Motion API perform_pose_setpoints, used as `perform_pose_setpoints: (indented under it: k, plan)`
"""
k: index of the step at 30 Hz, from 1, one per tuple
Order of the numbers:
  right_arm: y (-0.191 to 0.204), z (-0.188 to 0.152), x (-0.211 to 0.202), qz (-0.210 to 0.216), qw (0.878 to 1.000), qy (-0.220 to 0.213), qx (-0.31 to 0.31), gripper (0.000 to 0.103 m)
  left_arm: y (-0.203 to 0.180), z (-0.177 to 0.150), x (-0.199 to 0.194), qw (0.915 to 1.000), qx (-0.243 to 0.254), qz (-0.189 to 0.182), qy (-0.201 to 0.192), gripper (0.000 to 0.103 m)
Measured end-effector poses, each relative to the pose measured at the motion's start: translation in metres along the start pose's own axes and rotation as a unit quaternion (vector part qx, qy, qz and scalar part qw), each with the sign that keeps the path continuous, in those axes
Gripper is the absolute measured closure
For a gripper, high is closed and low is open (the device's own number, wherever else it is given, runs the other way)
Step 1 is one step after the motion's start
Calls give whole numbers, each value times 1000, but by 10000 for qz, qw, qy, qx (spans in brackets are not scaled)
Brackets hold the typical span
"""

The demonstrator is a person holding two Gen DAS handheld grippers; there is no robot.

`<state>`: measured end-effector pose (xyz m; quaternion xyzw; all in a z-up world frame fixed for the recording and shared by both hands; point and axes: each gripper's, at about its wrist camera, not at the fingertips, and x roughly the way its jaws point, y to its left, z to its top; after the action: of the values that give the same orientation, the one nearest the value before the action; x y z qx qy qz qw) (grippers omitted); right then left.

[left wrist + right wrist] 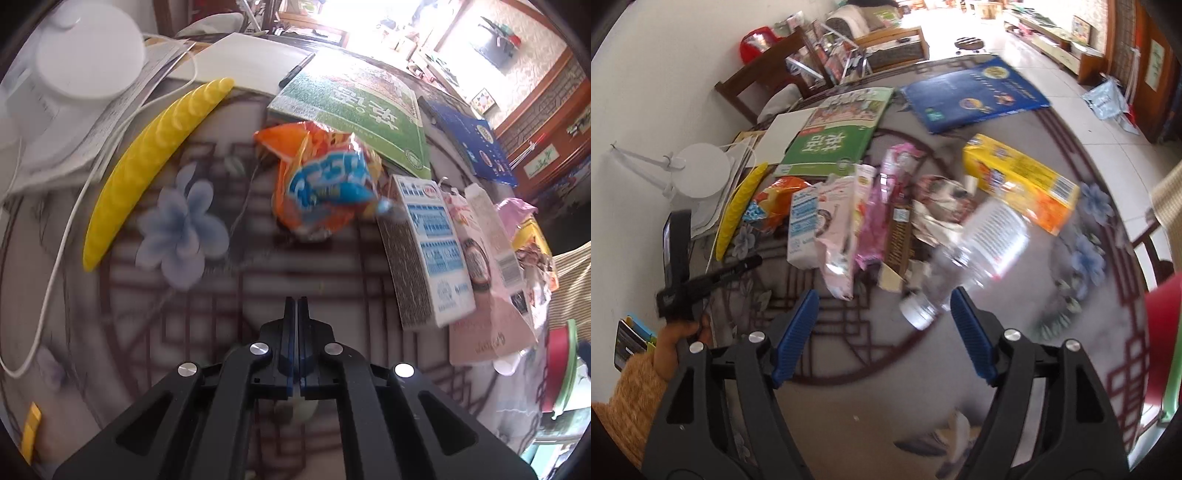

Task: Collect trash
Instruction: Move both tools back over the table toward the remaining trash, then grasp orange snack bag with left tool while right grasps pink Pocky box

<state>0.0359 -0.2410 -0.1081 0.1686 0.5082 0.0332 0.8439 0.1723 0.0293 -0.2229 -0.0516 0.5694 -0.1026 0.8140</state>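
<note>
Trash lies across a round patterned table (221,295). In the left wrist view, an orange and blue snack bag (325,184) lies ahead of my left gripper (297,306), which is shut and empty. A white and blue milk carton (424,251) and a pink carton (480,280) lie to its right. In the right wrist view, my right gripper (884,299) is open, with a clear plastic bottle (971,258) just inside its right finger (964,314), blurred. The milk carton (803,229), a pink wrapper (882,206) and a yellow box (1019,181) lie beyond.
A yellow curved plastic piece (147,162), a white lamp base (85,55) with a cable, a green book (354,114) and a blue book (971,96) sit at the table's far side. The left hand-held gripper (687,280) shows at the left. A red bin (1163,332) stands at the right.
</note>
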Motion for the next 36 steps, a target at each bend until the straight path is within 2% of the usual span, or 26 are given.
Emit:
perform_pose_setpoints:
  k: [3, 4, 6, 10, 12, 14, 16, 20, 24, 27, 31, 36]
  plan:
    - [22, 19, 32, 96, 9994, 195, -264, 31, 3, -7, -8, 9999, -104, -67, -74, 94]
    - [28, 22, 41, 111, 9990, 258, -341, 31, 3, -8, -11, 9998, -121, -83, -117, 82]
    - [40, 29, 63, 91, 9975, 434, -551, 31, 3, -4, -21, 9994, -168, -141, -281, 70]
    - [48, 34, 92, -59, 9952, 647, -732, 40, 1, 14, -39, 9971, -306, -232, -658, 44]
    - [48, 35, 103, -65, 9945, 741, -735, 41, -3, 26, -41, 9958, -366, -299, -779, 39]
    - [47, 34, 115, 22, 9929, 901, -777, 57, -8, 41, -39, 9955, -371, -275, -829, 33]
    - [48, 32, 115, 273, 9922, 958, -744, 61, -13, 55, -32, 9961, -354, -274, -761, 32]
    - [50, 24, 103, 373, 9913, 918, -863, 62, -23, 75, -11, 9976, -316, -210, -586, 32]
    - [42, 17, 87, 530, 9923, 869, -709, 62, -23, 85, 22, 9989, -433, -26, -196, 32]
    - [37, 12, 75, 594, 9928, 808, -661, 62, -16, 85, 37, 9979, -629, -147, 31, 36]
    - [34, 8, 59, 622, 9942, 610, -630, 62, -8, 76, 29, 9967, -750, -281, -147, 50]
    - [32, 4, 38, 699, 9954, 356, -544, 62, -1, 61, 1, 9952, -822, -285, -440, 53]
